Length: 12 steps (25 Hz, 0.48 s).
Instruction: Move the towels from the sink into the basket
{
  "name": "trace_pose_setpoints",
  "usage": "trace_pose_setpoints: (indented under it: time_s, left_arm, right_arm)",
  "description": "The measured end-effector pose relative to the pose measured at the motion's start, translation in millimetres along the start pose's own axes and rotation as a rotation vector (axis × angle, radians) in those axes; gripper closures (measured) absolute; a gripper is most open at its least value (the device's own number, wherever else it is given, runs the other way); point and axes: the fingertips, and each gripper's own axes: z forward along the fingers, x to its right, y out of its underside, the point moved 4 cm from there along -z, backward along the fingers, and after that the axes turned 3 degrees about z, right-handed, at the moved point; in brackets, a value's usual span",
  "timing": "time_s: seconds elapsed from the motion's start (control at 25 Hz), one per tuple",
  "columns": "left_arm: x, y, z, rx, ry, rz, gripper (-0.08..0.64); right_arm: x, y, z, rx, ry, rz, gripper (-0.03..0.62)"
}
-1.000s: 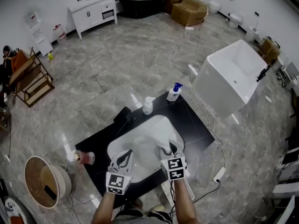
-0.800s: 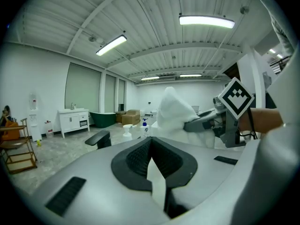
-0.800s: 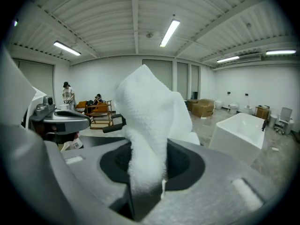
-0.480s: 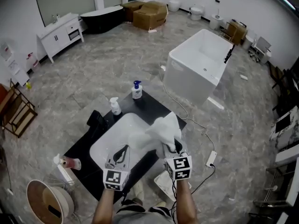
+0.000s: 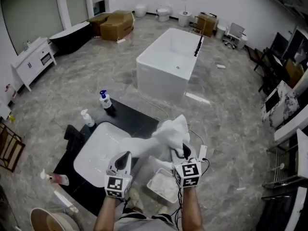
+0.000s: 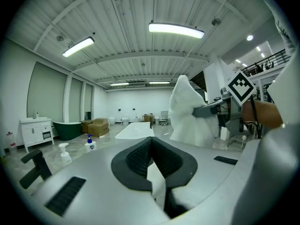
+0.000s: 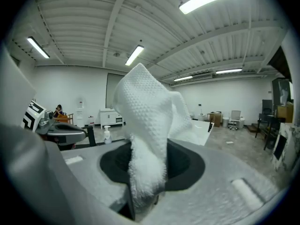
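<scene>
Transfer step, judged mid-carry. The sink (image 5: 95,149) lies beneath and to the left of the left gripper (image 5: 126,157), whose fingers are closed together on nothing. The basket (image 5: 150,189), with white cloth in it, sits on the floor below and between the two pairs of fingers. The right gripper (image 5: 179,154) clamps a white towel (image 5: 168,131), which rises above its fingers and trails leftward. Next move, probably: lower the towel over the basket, then release. No writing is legible; the two pump bottles (image 5: 104,99) have labels too small to read.
</scene>
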Motion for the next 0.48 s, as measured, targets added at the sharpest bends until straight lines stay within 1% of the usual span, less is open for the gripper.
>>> trace_pose_setpoints:
  time_s: [0.16,0.24,0.48]
  left_arm:
    - [46.0,-13.8,7.7,0.016,0.062,0.005,0.545]
    - [69.0,-15.9,10.0,0.023,0.090,0.006,0.545]
    - [123.3,-23.3,16.9,0.032,0.159,0.032,0.545]
  right_arm:
    - [32.7,-3.7,-46.5,0.038,0.052,0.027,0.456]
    - [45.4,-4.1,-66.9,0.048,0.072,0.026,0.456]
    - [78.2,11.7,-113.2,0.035,0.135,0.023,0.456]
